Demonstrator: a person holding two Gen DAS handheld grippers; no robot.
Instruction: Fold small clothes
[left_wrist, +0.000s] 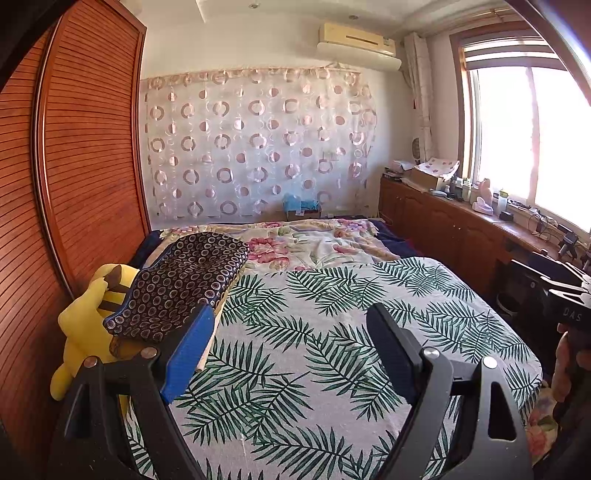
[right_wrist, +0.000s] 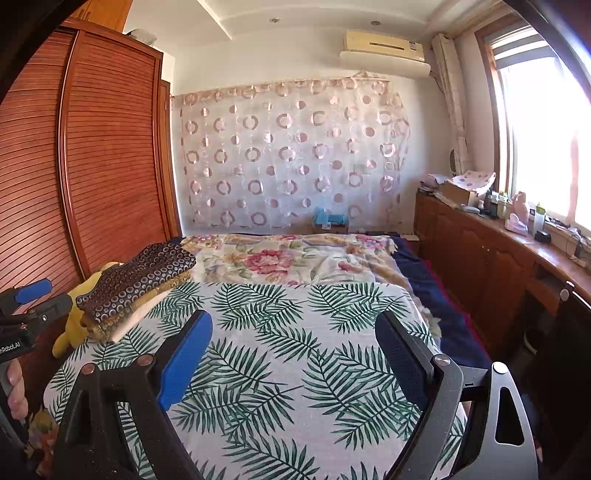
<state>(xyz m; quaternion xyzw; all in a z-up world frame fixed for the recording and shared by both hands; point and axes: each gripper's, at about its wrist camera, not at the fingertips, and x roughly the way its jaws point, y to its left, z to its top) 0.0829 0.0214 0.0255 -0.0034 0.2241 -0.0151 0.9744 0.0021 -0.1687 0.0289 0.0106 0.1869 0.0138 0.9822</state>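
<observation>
wardrobe (left_wrist: 92, 147): glossy slatted wood, left
sheet (left_wrist: 314, 332): matt woven cloth, leaf print, near
pillow (left_wrist: 184, 280): smooth patterned cloth, left
toy (left_wrist: 81, 332): soft yellow plush
curtain (left_wrist: 258, 147): sheer cloth, far
cabinet (right_wrist: 480, 251): polished wood, right

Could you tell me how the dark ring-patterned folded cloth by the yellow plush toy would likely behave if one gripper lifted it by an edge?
The dark ring-patterned cloth looks soft, so it would probably droop and unfold. It lies on lighter folded layers, which might drag along.

Both wrist views low over leaf-print bedspread (left_wrist: 314, 332), facing curtained wall (right_wrist: 291, 155)
</observation>
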